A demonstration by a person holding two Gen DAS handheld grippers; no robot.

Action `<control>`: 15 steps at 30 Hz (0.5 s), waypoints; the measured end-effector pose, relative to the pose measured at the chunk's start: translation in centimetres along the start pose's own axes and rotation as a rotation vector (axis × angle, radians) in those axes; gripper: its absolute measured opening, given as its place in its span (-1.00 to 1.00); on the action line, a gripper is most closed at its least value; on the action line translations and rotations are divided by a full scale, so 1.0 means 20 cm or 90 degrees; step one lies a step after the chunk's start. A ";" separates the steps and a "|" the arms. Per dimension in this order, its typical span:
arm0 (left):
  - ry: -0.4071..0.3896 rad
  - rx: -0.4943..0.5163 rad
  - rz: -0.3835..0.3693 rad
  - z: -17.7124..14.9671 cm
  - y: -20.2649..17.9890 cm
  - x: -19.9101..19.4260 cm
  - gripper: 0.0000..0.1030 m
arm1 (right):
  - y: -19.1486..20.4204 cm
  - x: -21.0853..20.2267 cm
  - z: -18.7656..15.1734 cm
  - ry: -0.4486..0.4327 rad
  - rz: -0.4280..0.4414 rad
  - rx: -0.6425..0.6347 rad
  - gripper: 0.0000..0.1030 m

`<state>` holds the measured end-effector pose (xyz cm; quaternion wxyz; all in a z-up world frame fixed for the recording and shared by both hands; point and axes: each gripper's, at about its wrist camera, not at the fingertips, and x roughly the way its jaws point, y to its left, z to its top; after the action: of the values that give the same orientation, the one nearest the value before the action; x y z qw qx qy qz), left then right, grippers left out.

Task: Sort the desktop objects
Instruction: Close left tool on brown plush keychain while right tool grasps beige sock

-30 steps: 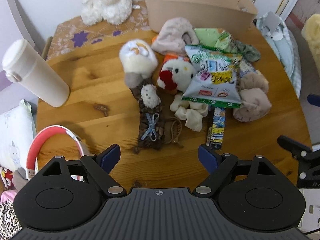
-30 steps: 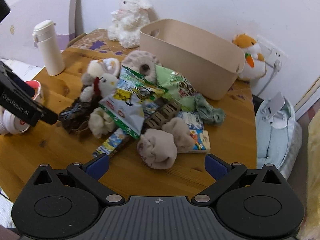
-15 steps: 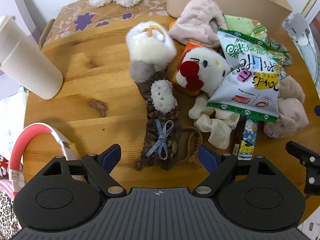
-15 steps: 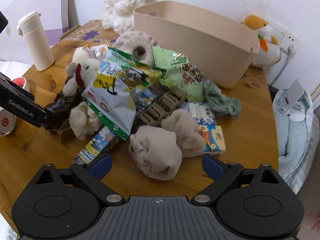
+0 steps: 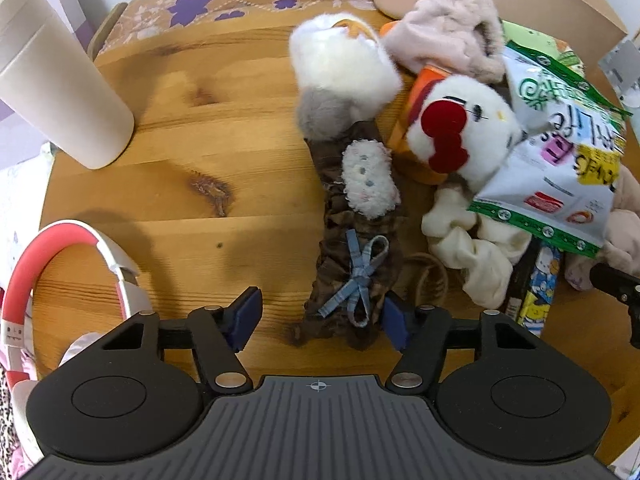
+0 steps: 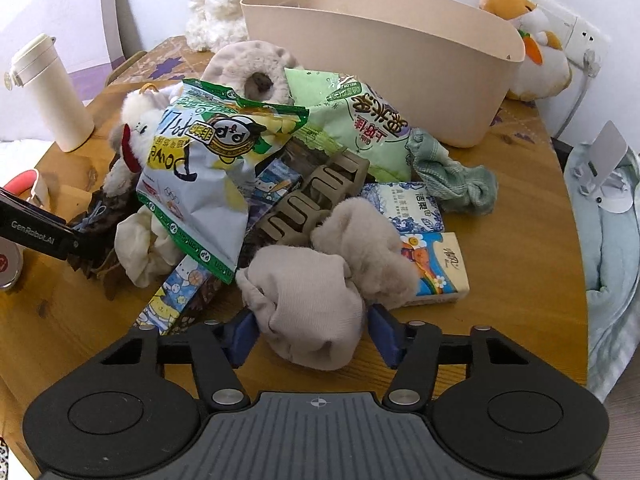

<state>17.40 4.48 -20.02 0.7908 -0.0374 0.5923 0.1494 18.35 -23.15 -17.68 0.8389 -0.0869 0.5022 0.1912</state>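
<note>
Two tongs over the round wooden desk [image 5: 168, 184], both closing. Left tongs [image 5: 320, 318]: jaws partway apart, brown ruffled fabric band with a blue ribbon bow [image 5: 356, 276] between them; right blue pad touching the band's edge, left pad clear of it with bare desk between, so not clamped. Band lies flat on the desk, its far end under a white and grey plush toy [image 5: 340, 76]. Right tongs [image 6: 314, 334]: jaws half closed around a beige balled-up sock [image 6: 308, 312], pads at both flanks, just touching; firm pressure hard to tell. Sock sits at the near edge of the clutter pile, against a second beige fuzzy sock [image 6: 368, 252]. Beige plastic bin [image 6: 384, 60] behind pile.
</note>
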 end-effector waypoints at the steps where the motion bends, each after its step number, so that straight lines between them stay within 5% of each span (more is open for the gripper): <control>1: 0.002 -0.002 -0.001 0.00 0.00 0.01 0.25 | 0.00 0.01 0.00 0.000 0.002 0.001 0.19; 9: -0.003 -0.003 0.007 0.08 -0.04 0.07 0.28 | -0.01 0.02 0.01 0.001 0.005 0.004 0.11; 11: -0.015 -0.005 0.020 0.09 -0.05 0.08 0.25 | -0.01 0.02 0.01 -0.001 0.013 0.006 -0.16; 15: -0.034 0.004 0.050 0.09 -0.08 0.05 -0.37 | -0.03 0.01 -0.01 -0.007 0.030 0.015 -0.40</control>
<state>19.84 3.54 -20.62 0.8002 -0.0072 0.5722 0.1793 18.54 -23.68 -18.02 0.8377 -0.0644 0.5019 0.2054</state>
